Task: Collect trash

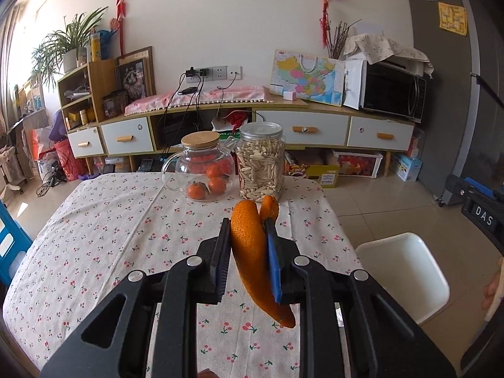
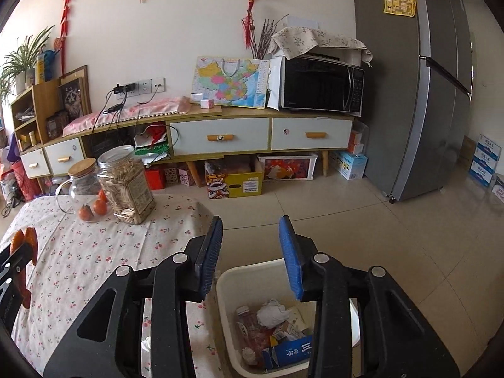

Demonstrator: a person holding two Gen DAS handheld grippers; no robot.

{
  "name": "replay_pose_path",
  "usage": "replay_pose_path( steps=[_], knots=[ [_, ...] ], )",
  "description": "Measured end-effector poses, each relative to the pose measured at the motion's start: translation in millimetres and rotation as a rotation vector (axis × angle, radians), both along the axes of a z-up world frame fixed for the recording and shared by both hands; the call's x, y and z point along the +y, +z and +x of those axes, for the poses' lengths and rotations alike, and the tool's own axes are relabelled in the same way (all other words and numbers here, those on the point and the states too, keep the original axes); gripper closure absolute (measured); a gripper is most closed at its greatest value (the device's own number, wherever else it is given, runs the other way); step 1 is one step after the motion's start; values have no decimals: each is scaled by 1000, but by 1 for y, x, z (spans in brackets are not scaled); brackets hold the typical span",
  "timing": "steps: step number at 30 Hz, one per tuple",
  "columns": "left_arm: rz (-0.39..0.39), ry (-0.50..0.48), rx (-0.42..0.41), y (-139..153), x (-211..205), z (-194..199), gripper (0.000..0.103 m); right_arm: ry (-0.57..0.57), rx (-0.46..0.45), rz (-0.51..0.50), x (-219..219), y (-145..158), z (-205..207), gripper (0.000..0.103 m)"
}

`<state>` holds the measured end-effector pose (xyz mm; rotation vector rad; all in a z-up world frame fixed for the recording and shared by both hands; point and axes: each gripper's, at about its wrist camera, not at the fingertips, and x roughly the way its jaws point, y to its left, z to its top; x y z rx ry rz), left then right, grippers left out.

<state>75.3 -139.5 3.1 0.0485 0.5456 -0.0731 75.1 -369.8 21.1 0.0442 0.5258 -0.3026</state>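
Note:
My left gripper (image 1: 247,223) is shut on a long curl of orange peel (image 1: 249,252) and holds it above the cherry-print tablecloth (image 1: 110,236). In the right wrist view the same peel (image 2: 26,236) and the left gripper's fingers (image 2: 17,252) show at the left edge. My right gripper (image 2: 251,220) hangs over the white trash bin (image 2: 226,283) beside the table, its jaws apart with nothing between them. In the bin lie a crumpled tissue (image 2: 272,313), a blue carton (image 2: 289,351) and a plastic bottle (image 2: 249,324). The left wrist view has the bin (image 1: 403,271) to the right of the table.
A glass teapot of tangerines (image 1: 201,170) and a clear jar of seeds (image 1: 260,163) stand at the table's far edge. A low cabinet with a microwave (image 2: 321,83) lines the wall, and a grey fridge (image 2: 425,78) stands at the right. Tiled floor (image 2: 378,236) lies between.

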Motion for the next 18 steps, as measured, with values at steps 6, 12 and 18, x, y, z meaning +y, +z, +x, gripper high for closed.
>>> replay_pose_path(
  steps=[6, 12, 18],
  knots=[
    [-2, -82, -17, 12, -47, 3, 82, -65, 1, 74, -46, -1, -11, 43],
    [-51, -112, -14, 26, -60, 3, 82, 266, 232, 198, -30, -36, 7, 14],
    [-41, -77, 1, 23, -40, 1, 82, 603, 477, 23, 53, -84, 10, 14]
  ],
)
